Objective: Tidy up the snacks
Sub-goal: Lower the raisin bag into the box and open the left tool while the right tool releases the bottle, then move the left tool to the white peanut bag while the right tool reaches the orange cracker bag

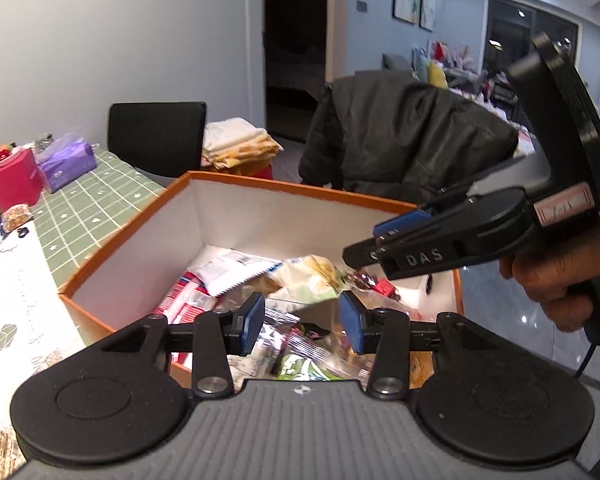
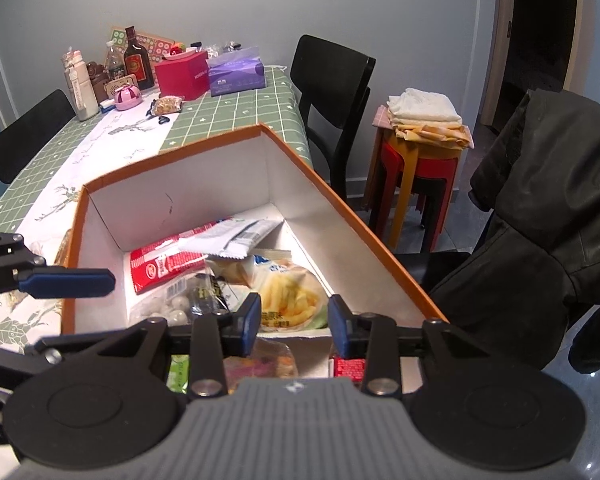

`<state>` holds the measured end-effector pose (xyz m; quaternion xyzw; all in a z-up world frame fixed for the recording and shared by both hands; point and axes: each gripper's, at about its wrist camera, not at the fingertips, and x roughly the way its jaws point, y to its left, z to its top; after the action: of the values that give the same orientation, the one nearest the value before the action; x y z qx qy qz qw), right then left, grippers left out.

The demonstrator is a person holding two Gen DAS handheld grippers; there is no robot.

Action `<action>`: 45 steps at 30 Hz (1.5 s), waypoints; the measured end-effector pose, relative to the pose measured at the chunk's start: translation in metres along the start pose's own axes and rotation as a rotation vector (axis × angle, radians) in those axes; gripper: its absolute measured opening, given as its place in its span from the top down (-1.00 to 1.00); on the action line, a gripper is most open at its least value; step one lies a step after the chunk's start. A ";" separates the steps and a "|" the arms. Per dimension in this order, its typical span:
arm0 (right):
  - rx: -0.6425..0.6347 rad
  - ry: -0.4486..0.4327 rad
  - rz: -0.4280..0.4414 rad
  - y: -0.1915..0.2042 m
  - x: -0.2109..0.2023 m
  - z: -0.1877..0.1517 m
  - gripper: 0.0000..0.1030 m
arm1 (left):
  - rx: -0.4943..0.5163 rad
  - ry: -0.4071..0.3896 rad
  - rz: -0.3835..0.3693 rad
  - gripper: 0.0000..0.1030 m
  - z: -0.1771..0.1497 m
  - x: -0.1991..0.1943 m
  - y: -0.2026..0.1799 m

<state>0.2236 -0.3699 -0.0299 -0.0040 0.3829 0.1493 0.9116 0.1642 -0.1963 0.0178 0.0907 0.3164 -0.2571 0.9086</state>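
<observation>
A: Left gripper (image 1: 302, 322) first. Jaws spread wide, nothing between the pads. It hangs over the near end of the orange-rimmed box (image 1: 124, 236), snacks directly below and ahead of the fingertips.

B: Which snack sits closest to it?

A: The pale green-and-yellow packet (image 1: 308, 280), just past the fingertips, centred between them. Clear wrappers lie under the pads; too crumpled to name.

B: And the right gripper (image 2: 294, 322)?

A: Jaws wide there too, empty. The fries bag (image 2: 290, 300) lies straight ahead between its fingers, long axis running away from the camera, roughly along the box's long side. Looks like the same packet seen from the left wrist, but that can't be confirmed.

B: Nearer hand?

A: Judging it as the right; the bag sits almost at its fingertips. From the left wrist, though, the right gripper (image 1: 364, 256) shows side-on above the pile, and the gap can't be read from that angle.

B: What does one view add?

A: Right wrist shows the red packet (image 2: 162, 266) and the white sachet (image 2: 232, 238) at the far end, lying crosswise, plus one left fingertip (image 2: 66, 283) to the left over the box wall. Left wrist shows the hand (image 1: 556, 280) holding the right tool.
</observation>
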 end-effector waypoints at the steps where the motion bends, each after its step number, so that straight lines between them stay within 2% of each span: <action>1: -0.003 -0.005 0.001 0.002 -0.001 0.001 0.30 | -0.010 -0.005 0.004 -0.03 0.000 -0.002 0.003; 10: -0.054 -0.044 0.041 0.036 -0.013 0.008 0.27 | -0.090 -0.014 0.074 -0.05 -0.013 -0.030 0.042; 21: -0.125 -0.080 0.108 0.085 -0.020 0.017 0.20 | -0.202 0.012 0.190 -0.13 -0.048 -0.071 0.102; 32: -0.240 -0.091 0.198 0.159 -0.019 0.023 0.19 | -0.292 0.035 0.298 -0.15 -0.086 -0.118 0.154; 39: -0.278 -0.082 0.235 0.200 -0.011 0.025 0.18 | -0.326 0.041 0.355 -0.29 -0.101 -0.135 0.172; 43: -0.284 -0.067 0.234 0.225 -0.002 0.033 -0.07 | -0.346 0.034 0.391 -0.44 -0.108 -0.140 0.181; 45: -0.288 -0.059 0.225 0.237 0.004 0.041 -0.08 | -0.359 0.034 0.405 -0.48 -0.111 -0.138 0.186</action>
<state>0.1901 -0.1372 0.0216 -0.0871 0.3287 0.3036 0.8900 0.1109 0.0547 0.0172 -0.0058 0.3474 -0.0082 0.9377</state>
